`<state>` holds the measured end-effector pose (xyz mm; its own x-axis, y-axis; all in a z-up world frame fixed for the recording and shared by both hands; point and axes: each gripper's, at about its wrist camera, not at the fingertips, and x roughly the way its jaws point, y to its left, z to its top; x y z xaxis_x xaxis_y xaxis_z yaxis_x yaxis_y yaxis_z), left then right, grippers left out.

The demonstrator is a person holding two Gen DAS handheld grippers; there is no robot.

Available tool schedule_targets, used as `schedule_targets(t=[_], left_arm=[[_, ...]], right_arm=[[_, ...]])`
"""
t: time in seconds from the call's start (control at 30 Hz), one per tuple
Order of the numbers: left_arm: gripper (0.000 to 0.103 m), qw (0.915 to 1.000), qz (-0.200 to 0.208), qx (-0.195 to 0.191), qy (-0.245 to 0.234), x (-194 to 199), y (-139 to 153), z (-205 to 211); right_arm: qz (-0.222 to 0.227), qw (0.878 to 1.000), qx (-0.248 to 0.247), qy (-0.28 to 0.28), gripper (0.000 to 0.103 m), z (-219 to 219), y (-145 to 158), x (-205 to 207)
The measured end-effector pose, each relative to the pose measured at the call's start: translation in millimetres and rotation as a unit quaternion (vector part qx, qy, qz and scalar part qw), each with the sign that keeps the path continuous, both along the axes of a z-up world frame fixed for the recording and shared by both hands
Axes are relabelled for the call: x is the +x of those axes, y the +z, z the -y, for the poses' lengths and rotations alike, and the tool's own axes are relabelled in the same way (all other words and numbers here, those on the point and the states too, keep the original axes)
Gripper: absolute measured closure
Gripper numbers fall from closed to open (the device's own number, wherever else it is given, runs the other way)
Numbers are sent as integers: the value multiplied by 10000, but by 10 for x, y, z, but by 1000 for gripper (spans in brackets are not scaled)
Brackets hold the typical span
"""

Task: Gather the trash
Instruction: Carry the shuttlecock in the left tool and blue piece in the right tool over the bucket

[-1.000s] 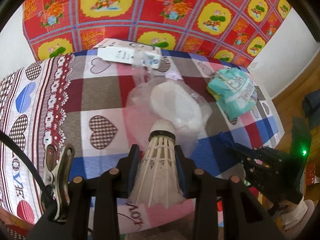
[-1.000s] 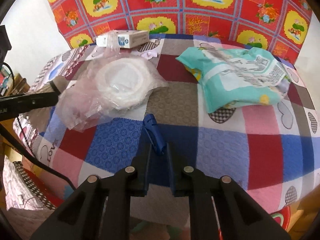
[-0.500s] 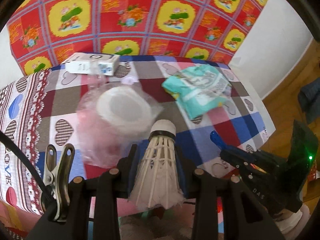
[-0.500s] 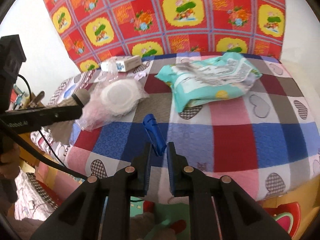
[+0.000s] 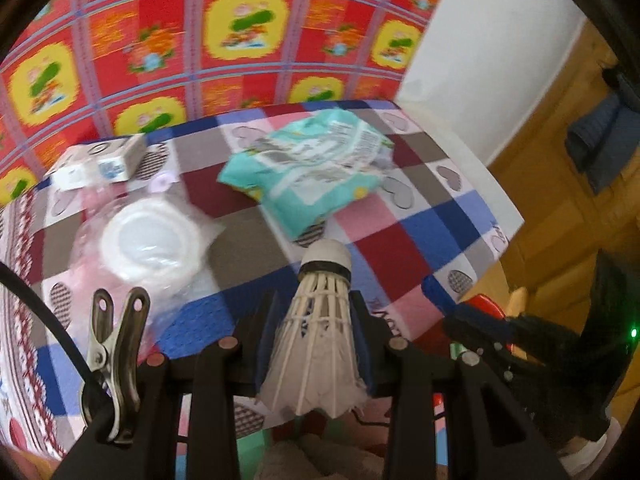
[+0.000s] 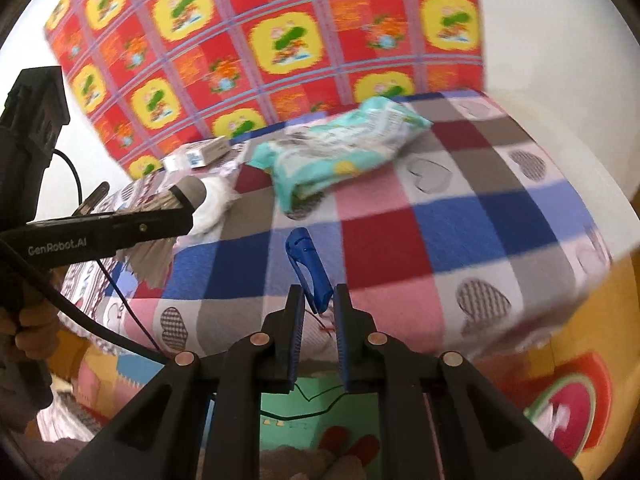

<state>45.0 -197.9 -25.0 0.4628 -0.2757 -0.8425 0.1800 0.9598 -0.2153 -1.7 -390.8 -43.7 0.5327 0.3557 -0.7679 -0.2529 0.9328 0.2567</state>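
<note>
My left gripper (image 5: 314, 304) is shut on a white feather shuttlecock (image 5: 318, 320), cork end pointing forward, over the near edge of the checked table (image 5: 408, 240). My right gripper (image 6: 316, 300) is shut on a blue plastic clip (image 6: 308, 268) that sticks up between its pads. In the right wrist view the left gripper (image 6: 176, 204) shows at the left with the shuttlecock (image 6: 154, 260) hanging from it. On the table lie a teal wipes packet (image 5: 316, 172), a clear bag with a white lid inside (image 5: 148, 244) and a small white box (image 5: 100, 162).
A red and yellow flowered cloth (image 5: 200, 40) hangs behind the table. Below the table edge is a colourful floor mat (image 6: 560, 400). A wooden floor and dark clothing (image 5: 600, 140) lie to the right. A metal clip (image 5: 116, 352) is fixed on the left gripper.
Both grippers have drawn back from the table and risen slightly, so the table edge and floor now show. Each kept its hold, on the shuttlecock and on the blue clip.
</note>
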Motion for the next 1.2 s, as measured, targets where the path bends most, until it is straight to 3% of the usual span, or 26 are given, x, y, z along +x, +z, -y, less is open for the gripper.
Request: schedule_targets(t=[0.3,0.67,1.0,1.2], left_arm=[[67,9961,88,-39,-878,51,6,434],[67,9833,108,-86,-1814,-57,15,1164],[67,9676,-108,-86,-2523,-204,-174,2028],[67,9538,-276,-177,-2986,-316,-362,2666]], right_arm=[[131,9958,18,-904,87,313,54,-313],[172,9810,-123,-1930,87,957,87,-744],[-89,9610,-55,-2765,87,1733,-105,-1174],[-298,9483,-196,-3154,87,2174,-222,-1405]])
